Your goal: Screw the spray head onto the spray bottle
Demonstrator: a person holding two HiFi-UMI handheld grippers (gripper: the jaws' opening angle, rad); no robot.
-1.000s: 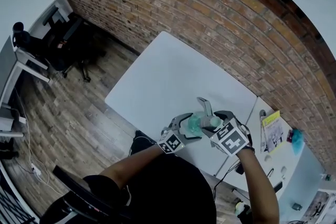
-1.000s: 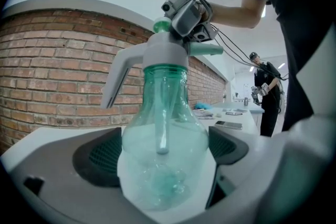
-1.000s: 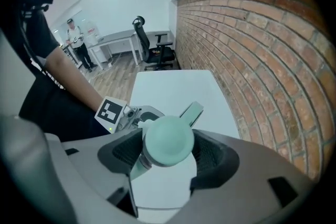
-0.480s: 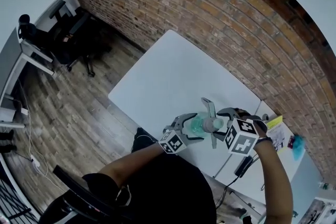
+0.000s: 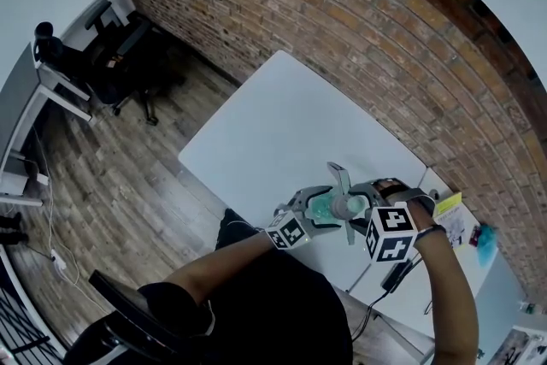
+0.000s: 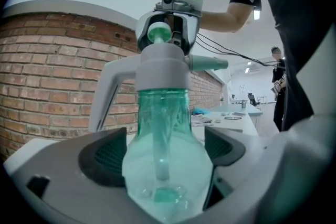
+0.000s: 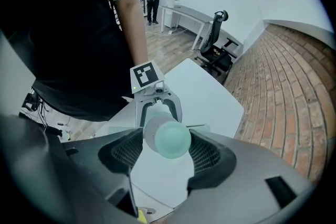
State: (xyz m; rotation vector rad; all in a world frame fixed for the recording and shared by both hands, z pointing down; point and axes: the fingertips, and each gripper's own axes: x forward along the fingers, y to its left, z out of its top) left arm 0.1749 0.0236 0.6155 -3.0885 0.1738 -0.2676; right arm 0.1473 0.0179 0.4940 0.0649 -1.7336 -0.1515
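The white counter (image 5: 282, 124) is a rectangle set aslant in the head view, one corner pointing to 11 o'clock. Its far long edge runs close beside the brick wall (image 5: 385, 38). It stands on a wood-plank floor (image 5: 111, 184) that spreads toward 9 o'clock. At 4 o'clock a second white counter (image 5: 500, 286) adjoins it (only partly in view). On it lie a yellow-green booklet (image 5: 450, 214) and, nearer the wall, a teal object (image 5: 485, 237) too small to identify.
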